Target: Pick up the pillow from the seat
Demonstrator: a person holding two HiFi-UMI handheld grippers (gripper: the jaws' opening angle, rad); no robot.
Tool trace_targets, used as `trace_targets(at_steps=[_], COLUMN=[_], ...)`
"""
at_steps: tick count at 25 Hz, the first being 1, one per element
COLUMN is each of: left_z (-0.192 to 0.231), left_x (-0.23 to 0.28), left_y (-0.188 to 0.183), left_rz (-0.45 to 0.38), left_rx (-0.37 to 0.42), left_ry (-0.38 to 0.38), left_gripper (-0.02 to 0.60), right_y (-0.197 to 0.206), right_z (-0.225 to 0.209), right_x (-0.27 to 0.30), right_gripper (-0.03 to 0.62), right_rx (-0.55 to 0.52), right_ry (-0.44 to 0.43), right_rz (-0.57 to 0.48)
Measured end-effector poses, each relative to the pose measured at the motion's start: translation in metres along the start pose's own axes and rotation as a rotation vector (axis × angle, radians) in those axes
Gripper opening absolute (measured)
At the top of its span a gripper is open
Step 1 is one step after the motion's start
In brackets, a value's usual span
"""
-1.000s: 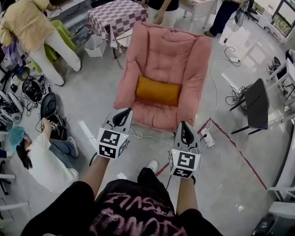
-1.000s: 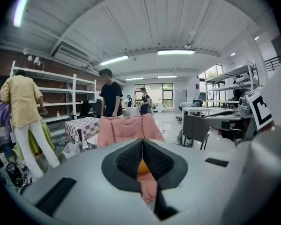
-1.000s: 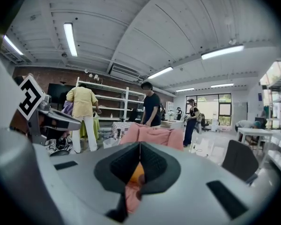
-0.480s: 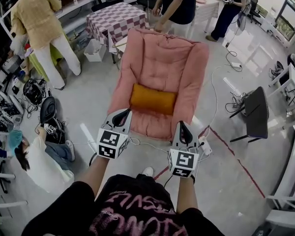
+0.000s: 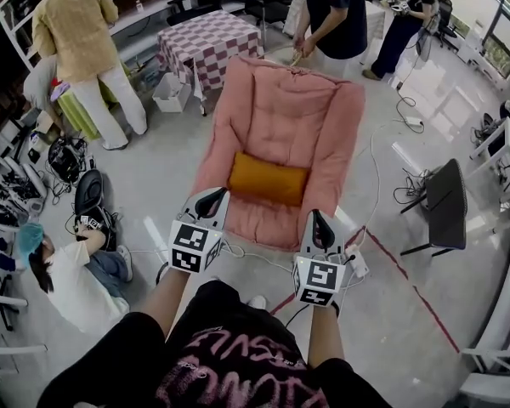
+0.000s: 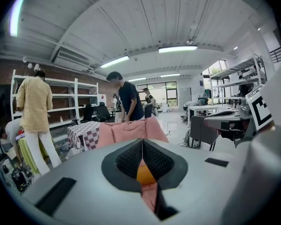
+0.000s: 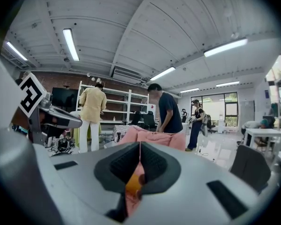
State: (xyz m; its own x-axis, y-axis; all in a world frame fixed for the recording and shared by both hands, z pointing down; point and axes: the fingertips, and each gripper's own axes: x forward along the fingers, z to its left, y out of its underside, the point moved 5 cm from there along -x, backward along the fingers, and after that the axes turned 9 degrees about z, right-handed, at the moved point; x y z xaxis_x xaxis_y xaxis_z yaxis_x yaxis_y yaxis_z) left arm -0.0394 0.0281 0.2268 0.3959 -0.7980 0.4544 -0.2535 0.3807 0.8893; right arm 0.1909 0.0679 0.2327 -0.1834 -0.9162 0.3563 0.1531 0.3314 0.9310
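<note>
We stretched our left forearm (image 5: 164, 303) and right forearm (image 5: 321, 340) out ahead of our chest, each hand carrying a gripper. The left gripper (image 5: 212, 197) and right gripper (image 5: 316, 220) sat side by side and apart, pointing forward and slightly downward. Both pairs of jaws were pressed together, holding nothing.

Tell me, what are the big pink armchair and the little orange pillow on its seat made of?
The big pink armchair looks like soft, matte fabric over thick padding: stitched seams divide it into puffy squares. The little orange pillow also looks like cloth, plump and stuffed, with a matte, maybe slightly velvety surface; the exact cloth cannot be told from here.
</note>
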Motion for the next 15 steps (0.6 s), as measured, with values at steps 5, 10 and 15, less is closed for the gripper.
trace_targets(at_steps=[5, 10, 15], left_z=[0.002, 0.008, 0.027], left_x=[0.002, 0.009, 0.018], left_y=[-0.007, -0.008, -0.009], left_rz=[-0.014, -0.015, -0.023], left_rx=[0.006, 0.015, 0.003], left_ry=[-0.001, 0.015, 0.016], left_gripper=[0.011, 0.011, 0.011], right_y=[-0.007, -0.008, -0.014], right_z=[-0.005, -0.005, 0.003], right_x=[0.0, 0.01, 0.025], right_gripper=[0.021, 0.021, 0.021], right_rx=[0.011, 0.017, 0.012], right_ry=[0.008, 0.022, 0.035], right_rz=[-0.018, -0.012, -0.005])
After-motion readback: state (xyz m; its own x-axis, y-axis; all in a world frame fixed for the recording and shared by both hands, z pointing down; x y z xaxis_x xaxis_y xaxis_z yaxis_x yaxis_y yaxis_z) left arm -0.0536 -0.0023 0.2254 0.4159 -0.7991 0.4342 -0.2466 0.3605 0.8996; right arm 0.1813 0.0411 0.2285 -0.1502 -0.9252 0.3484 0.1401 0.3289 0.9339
